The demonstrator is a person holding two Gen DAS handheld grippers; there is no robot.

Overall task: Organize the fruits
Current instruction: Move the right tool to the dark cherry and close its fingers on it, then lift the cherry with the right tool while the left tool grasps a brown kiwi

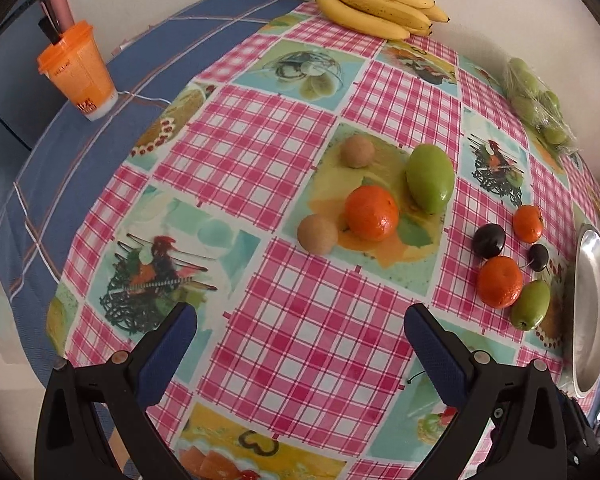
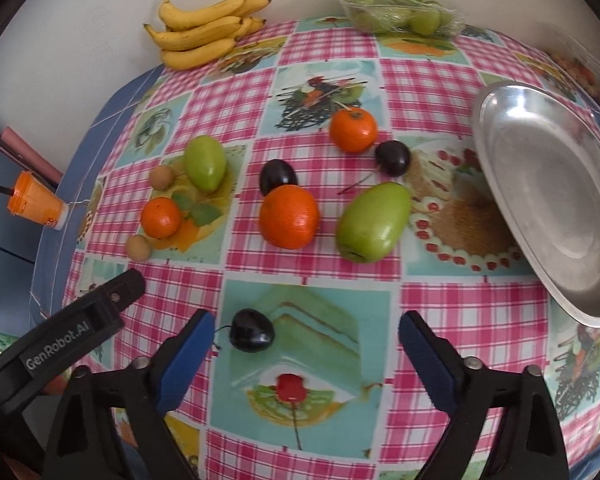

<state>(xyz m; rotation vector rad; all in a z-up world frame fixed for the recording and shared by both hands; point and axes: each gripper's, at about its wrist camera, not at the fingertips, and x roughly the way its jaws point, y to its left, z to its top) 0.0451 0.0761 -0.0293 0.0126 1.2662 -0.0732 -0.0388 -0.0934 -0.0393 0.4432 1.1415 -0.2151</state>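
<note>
My left gripper (image 1: 300,312) hangs open over bare checked cloth, nothing between its fingers. Beyond it lie an orange (image 1: 372,212), a green fruit (image 1: 430,178) and two small brown fruits (image 1: 318,234). My right gripper (image 2: 306,320) is open too. A dark cherry (image 2: 252,330) lies on the cloth between its fingers, close to the left fingertip (image 2: 200,328), with no pad pressing on it. Farther ahead sit a big orange (image 2: 289,216), a green fruit (image 2: 374,222), a dark plum (image 2: 278,176), another orange (image 2: 353,130) and a second cherry (image 2: 393,158).
A steel tray (image 2: 548,200) lies at the right, holding nothing. Bananas (image 2: 204,28) and a clear pack of green fruit (image 2: 400,10) rest against the back wall. An orange cup (image 1: 76,68) stands on the blue cloth at the left. The left gripper's black body (image 2: 100,308) reaches in from the lower left.
</note>
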